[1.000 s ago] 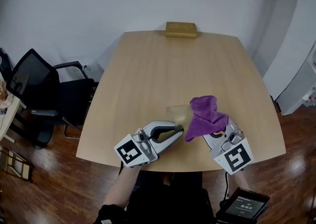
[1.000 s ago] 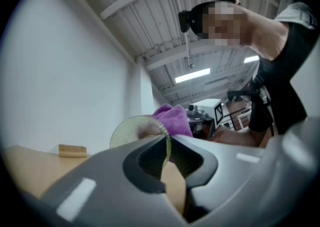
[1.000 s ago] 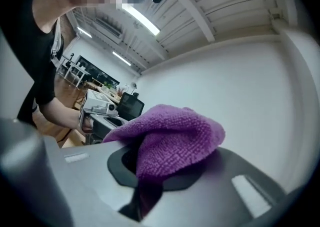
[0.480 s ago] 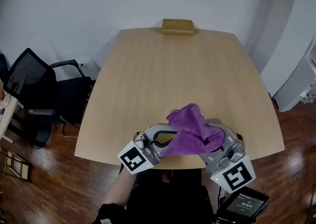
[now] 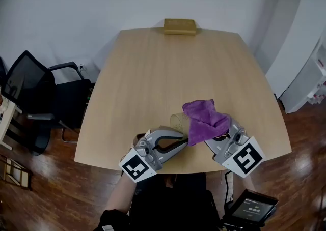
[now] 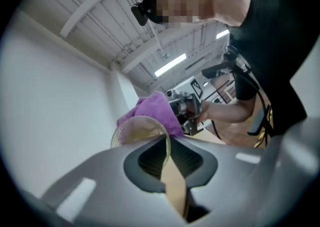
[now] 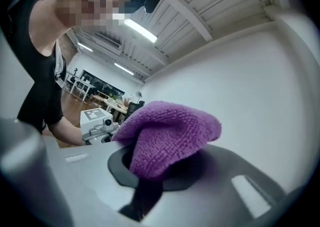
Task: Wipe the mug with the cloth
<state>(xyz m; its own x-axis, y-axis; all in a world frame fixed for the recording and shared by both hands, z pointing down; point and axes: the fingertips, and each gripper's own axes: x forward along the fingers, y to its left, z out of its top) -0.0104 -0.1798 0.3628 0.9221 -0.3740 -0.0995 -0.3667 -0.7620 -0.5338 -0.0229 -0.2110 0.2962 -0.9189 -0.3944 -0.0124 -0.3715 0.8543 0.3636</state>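
Mug [image 5: 178, 121]: we hold it over the surface [image 5: 153, 72] near its front edge | left tool [image 6: 167, 146]: clamped on the mug's wall | right tool [image 7: 150, 171]: clamped on the purple cloth [image 7: 167, 126], against the mug

The cloth [image 5: 204, 119] is nubbly purple pile, the mug [image 5: 178, 121] translucent and dimpled, the table [image 5: 168, 67] matt pale wood

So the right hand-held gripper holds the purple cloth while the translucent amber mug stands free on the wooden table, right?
Not quite: the translucent amber mug does not stand free. The left gripper view shows the left hand-held gripper shut on its wall. The right hand-held gripper does hold the purple cloth.
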